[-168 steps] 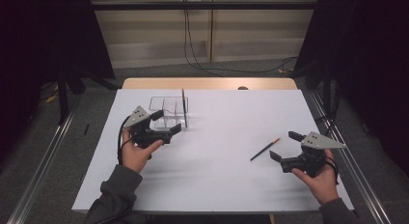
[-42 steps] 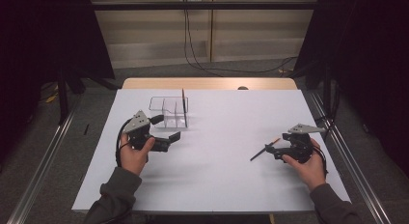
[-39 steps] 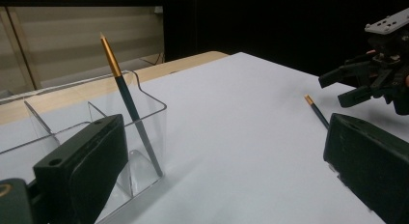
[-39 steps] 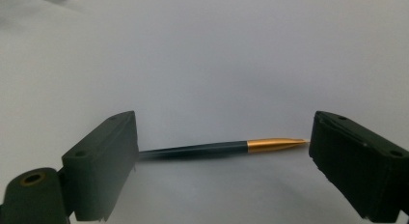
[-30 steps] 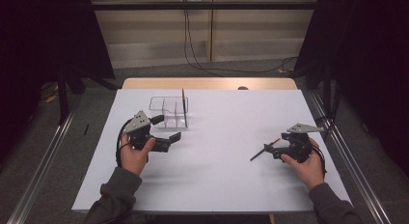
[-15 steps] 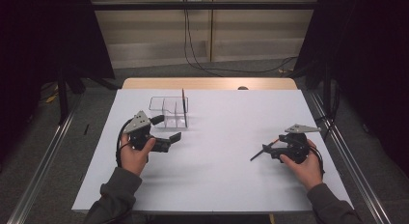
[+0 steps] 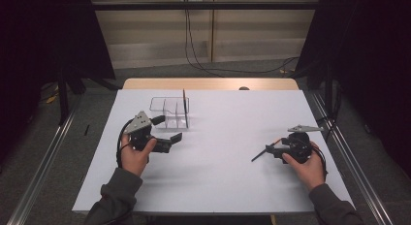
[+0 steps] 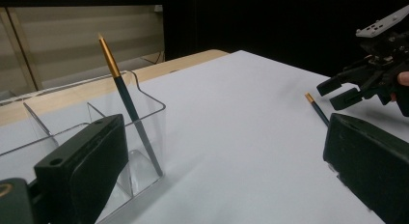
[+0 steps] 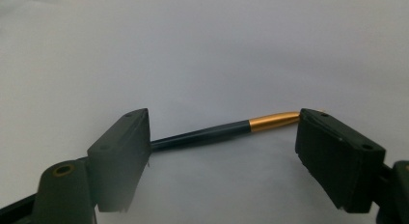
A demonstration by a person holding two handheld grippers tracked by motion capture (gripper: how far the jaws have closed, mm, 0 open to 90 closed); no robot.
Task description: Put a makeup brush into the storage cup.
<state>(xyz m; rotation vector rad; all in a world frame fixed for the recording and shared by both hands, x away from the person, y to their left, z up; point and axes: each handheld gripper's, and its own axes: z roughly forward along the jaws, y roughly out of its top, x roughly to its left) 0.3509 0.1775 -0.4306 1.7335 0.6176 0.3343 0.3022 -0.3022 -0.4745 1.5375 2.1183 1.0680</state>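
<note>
The pen (image 9: 212,133) lies flat on the worktop (image 7: 223,133) between the right gripper (image 9: 222,151) jaws, set wide; centre both jaws on the dark barrel before closing; left gripper (image 8: 222,171) jaws wide, holding nothing.

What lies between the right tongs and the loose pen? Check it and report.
Nothing visible. The right tongs stand open with the pen lying flat on the white table in the gap between the jaws; only bare surface surrounds it.
</note>
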